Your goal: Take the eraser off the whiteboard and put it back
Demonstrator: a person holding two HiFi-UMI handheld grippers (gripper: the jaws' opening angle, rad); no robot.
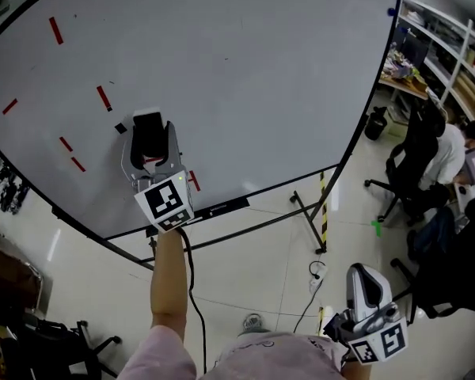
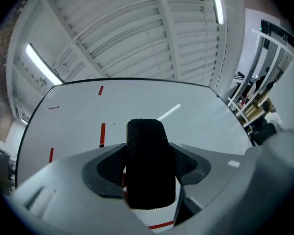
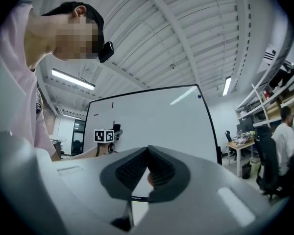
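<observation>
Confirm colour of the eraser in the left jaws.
Black eraser, finely textured; shows best in the left gripper view.

floor (image 1: 245,283): pale glossy tiles | ceiling (image 2: 152,38): white ribbed panels, tube lights (image 2: 39,65) lit | right side: shelves (image 1: 459,62), cluttered table (image 1: 402,81), black bin (image 1: 374,123), seated person (image 1: 450,153) on office chair (image 1: 401,169)

A black, rough-textured eraser (image 2: 146,151) stood on end, clamped between the jaws of the left gripper (image 2: 148,173), close against the face of a large whiteboard (image 2: 201,126). The black-framed board stood on a floor stand, its white surface scattered with short red marks (image 1: 104,98).
</observation>
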